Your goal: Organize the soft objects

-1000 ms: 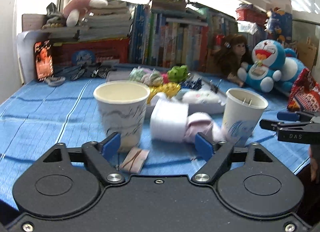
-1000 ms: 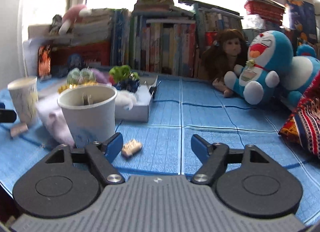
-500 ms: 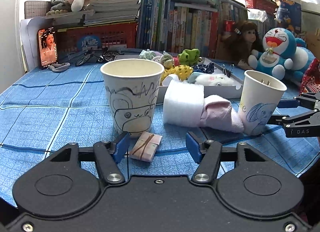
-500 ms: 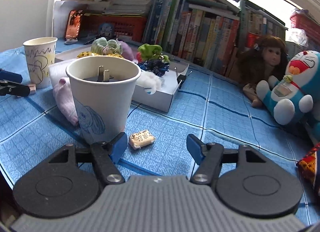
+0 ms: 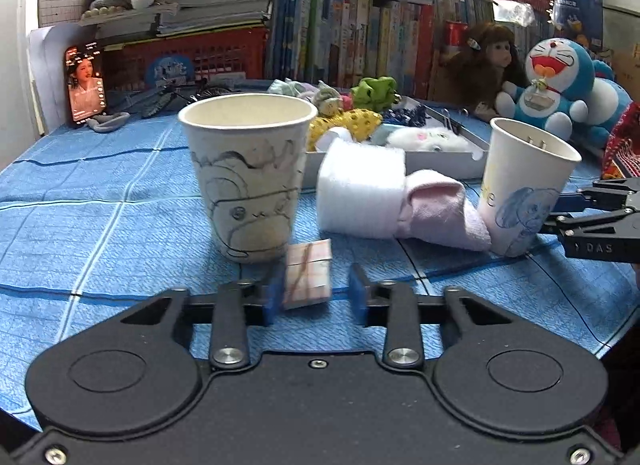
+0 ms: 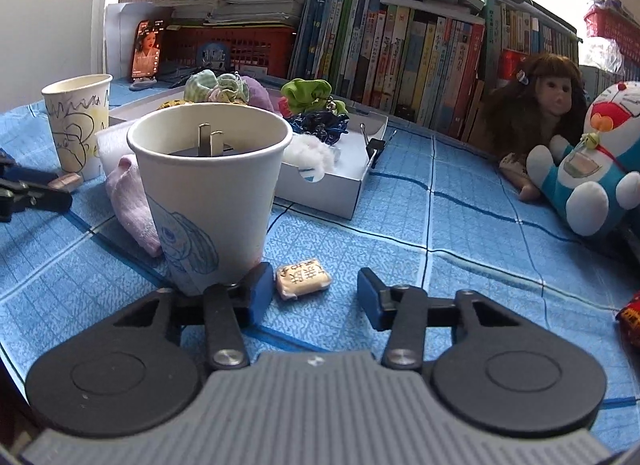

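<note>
My left gripper (image 5: 315, 293) is open around a small pink wrapped packet (image 5: 308, 273) lying on the blue cloth, just in front of a paper cup with a drawn animal (image 5: 247, 173). My right gripper (image 6: 314, 297) is open around a small tan wrapped candy (image 6: 303, 279) next to a second paper cup with a blue drawing (image 6: 210, 201), which holds a metal-pronged object. A white and pink rolled sock (image 5: 394, 201) lies between the two cups. The right gripper's side shows in the left wrist view (image 5: 596, 221).
A white tray (image 6: 320, 189) behind the cups holds several soft scrunchies and plush bits. A doll (image 6: 536, 113) and a Doraemon plush (image 6: 592, 169) sit at the right. Books, a red basket and a phone (image 5: 85, 83) line the back. A red patterned bag (image 5: 622, 145) lies far right.
Both grippers moved forward and down, so each small packet now lies between its fingers. The left fingers have narrowed around the pink packet.
</note>
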Demonstrator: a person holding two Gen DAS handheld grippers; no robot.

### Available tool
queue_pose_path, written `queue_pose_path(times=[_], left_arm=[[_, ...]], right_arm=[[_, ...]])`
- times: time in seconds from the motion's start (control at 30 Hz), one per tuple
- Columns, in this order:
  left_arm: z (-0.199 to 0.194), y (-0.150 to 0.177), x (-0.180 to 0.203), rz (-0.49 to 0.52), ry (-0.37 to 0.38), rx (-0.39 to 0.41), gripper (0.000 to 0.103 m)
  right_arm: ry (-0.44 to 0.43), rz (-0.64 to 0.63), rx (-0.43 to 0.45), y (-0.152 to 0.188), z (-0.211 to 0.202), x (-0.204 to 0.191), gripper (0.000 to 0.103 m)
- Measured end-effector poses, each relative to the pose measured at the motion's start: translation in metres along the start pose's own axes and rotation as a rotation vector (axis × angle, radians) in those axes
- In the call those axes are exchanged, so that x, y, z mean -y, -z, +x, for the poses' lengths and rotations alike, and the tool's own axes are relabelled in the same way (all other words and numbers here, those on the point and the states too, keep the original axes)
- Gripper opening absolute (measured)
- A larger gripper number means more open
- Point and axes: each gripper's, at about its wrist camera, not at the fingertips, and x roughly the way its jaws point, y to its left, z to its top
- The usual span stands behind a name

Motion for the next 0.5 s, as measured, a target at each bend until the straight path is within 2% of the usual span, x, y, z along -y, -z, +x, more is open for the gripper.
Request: queue_pose_path(times=[0.2,0.5], left_arm=[[0.0,-0.001,0.011,0.024,0.011,-0.002,0.023],[-0.009,-0.006,0.016,0.03,0.029,0.014,0.023]], right_arm=[[-0.009,0.029,0.014,0.002,-0.002,-0.003,0.037],[0.028,0.062,0.036,0.003,-0.013,-0.007,0.036]])
